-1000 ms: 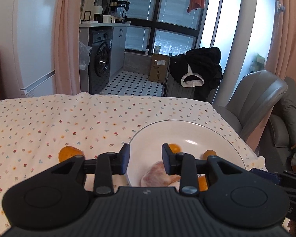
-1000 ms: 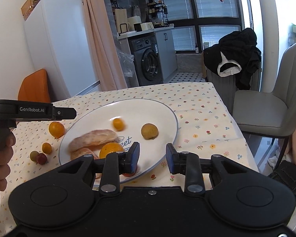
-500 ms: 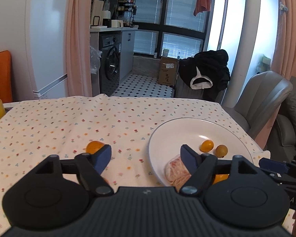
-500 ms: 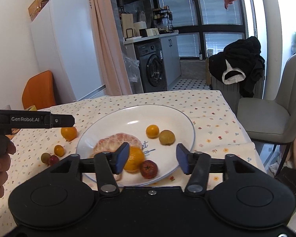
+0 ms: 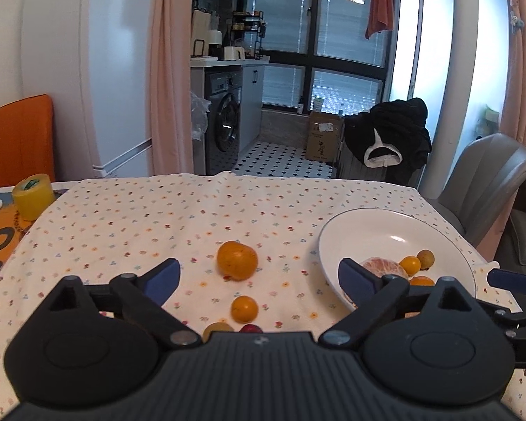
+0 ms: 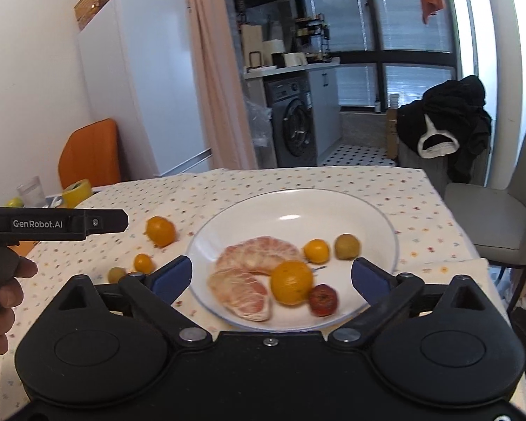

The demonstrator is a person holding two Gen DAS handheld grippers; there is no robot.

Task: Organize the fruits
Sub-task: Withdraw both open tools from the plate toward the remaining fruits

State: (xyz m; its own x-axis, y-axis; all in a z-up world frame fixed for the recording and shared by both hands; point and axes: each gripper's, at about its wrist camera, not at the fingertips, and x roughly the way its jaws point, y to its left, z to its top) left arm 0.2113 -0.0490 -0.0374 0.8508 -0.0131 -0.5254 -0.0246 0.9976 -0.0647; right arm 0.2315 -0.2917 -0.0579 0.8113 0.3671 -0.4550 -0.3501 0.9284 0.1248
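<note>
The left gripper (image 5: pixel 258 275) is wide open and holds nothing; it hovers above the flowered tablecloth (image 5: pixel 157 217). In line between its fingers lies a mandarin (image 5: pixel 237 259), and nearer to the camera a small kumquat (image 5: pixel 244 308). Two more small fruits are half hidden under the gripper body. The right gripper (image 6: pixel 271 275) is also wide open and empty, above the white plate (image 6: pixel 333 203). On the plate there are already two peeled pomelo segments (image 6: pixel 252 270), an orange (image 6: pixel 291 282), a small red fruit (image 6: pixel 322 300), a kumquat and a brownish round fruit.

I judge the mandarin is light, with a soft skin that gives a little, and it rolls easily on the cloth. The fingers should take it across its widest middle and press only gently, because a hard squeeze can bruise it.
</note>
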